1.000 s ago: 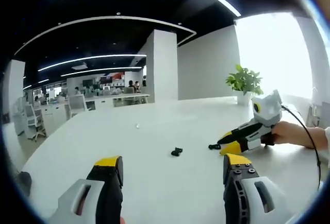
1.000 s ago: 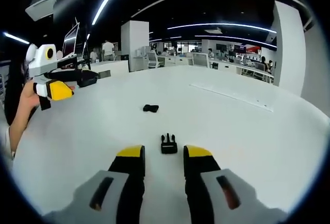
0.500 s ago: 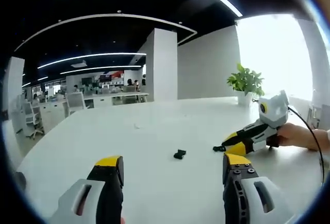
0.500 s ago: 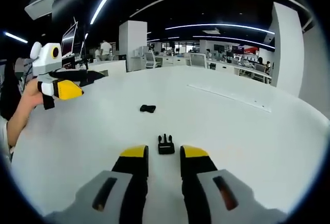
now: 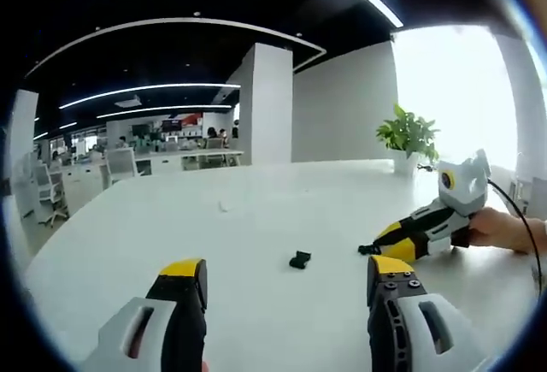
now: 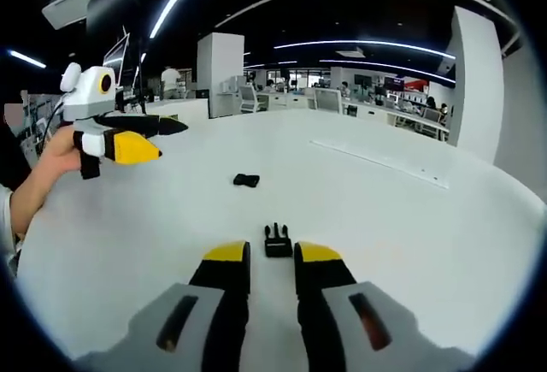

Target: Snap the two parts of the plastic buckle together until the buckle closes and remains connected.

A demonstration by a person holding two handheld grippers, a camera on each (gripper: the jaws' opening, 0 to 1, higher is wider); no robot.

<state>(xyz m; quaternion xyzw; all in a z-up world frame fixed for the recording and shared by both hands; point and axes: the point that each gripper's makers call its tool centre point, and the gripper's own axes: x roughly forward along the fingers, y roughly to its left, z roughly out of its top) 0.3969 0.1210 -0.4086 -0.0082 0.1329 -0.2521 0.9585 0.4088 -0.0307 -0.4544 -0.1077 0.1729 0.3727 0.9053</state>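
1. Right gripper view has the pronged buckle half (image 6: 277, 242) lying on the white tabletop (image 6: 402, 218) just ahead of the right claw (image 6: 272, 261), whose yellow-tipped jaws stand narrowly parted, pinching nothing; that lineup suits a straight approach to grab it.
2. Farther out lies the other buckle half (image 6: 246, 180), well apart from the first, so nothing is joined yet.
3. Left gripper view puts that second half (image 5: 299, 259) ahead of the left claw (image 5: 286, 274), jaws spread wide and empty, apparently ready to close on it.
4. A potted plant (image 5: 408, 137) stands at the tabletop's far edge; no containers hold either part.
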